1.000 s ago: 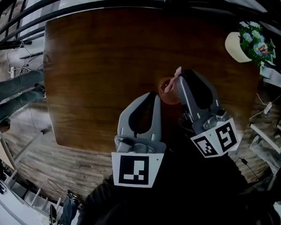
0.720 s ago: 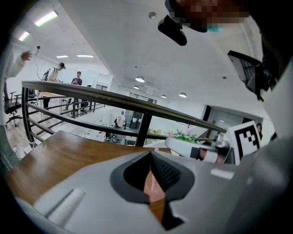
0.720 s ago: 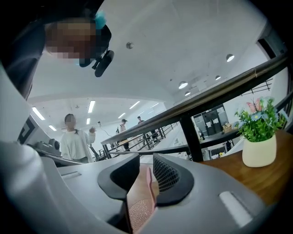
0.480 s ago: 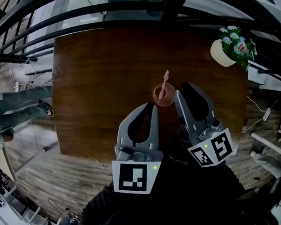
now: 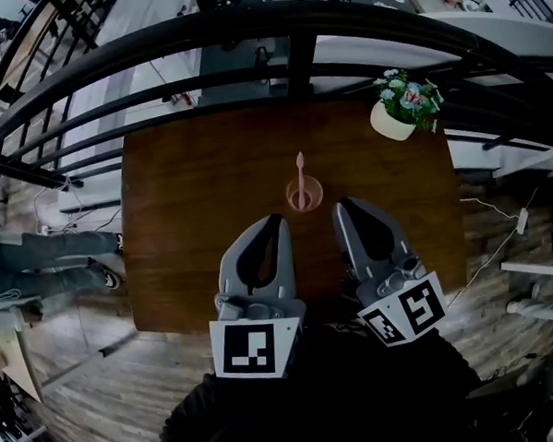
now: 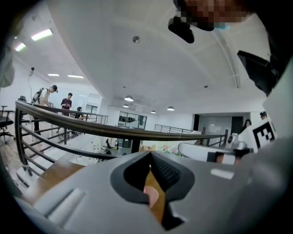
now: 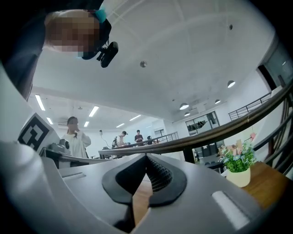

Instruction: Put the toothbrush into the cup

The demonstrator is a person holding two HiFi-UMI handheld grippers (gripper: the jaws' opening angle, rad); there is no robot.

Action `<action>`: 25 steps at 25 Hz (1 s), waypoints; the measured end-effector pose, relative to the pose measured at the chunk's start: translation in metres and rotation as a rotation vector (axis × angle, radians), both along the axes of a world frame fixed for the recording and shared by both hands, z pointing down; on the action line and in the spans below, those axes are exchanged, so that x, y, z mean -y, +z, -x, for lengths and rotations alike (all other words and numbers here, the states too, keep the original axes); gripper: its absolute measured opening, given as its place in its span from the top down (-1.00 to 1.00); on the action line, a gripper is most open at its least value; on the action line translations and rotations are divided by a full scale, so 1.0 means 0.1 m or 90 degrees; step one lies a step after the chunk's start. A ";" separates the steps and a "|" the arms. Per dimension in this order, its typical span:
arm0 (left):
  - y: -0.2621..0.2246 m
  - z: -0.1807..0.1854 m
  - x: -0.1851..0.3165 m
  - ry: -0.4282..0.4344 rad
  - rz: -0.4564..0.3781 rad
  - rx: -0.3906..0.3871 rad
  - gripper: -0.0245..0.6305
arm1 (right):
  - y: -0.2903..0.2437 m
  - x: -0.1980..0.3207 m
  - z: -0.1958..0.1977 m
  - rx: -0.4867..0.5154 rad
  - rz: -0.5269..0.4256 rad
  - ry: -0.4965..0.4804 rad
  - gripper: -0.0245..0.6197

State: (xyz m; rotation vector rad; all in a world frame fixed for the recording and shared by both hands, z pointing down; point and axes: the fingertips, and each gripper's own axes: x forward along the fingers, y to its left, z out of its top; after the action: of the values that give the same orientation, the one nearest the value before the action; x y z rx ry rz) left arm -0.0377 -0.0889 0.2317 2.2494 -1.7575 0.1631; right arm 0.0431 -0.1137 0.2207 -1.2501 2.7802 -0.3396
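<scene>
The right gripper and left gripper have drawn back toward 6 o'clock from the cup on the table — right jaws just closing on nothing, left likewise shut and empty — while the toothbrush stands inside, pointing to 12 o'clock, probably light, stiff and slick, best pinched mid-handle.

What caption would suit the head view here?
Toothbrush stands in the cup on the wooden table; left gripper and right gripper hover shut and empty nearby, the right's jaws just closed.
</scene>
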 end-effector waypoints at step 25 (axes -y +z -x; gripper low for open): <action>-0.52 -0.22 -0.62 0.132 -0.142 0.009 0.90 | -0.45 -0.87 0.10 -0.051 -0.082 0.096 0.92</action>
State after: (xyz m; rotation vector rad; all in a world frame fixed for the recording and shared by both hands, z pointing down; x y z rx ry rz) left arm -0.0158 -0.0271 0.1793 2.5942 -1.6164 0.0244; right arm 0.0329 -0.0267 0.1762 -1.4602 2.6999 -0.1014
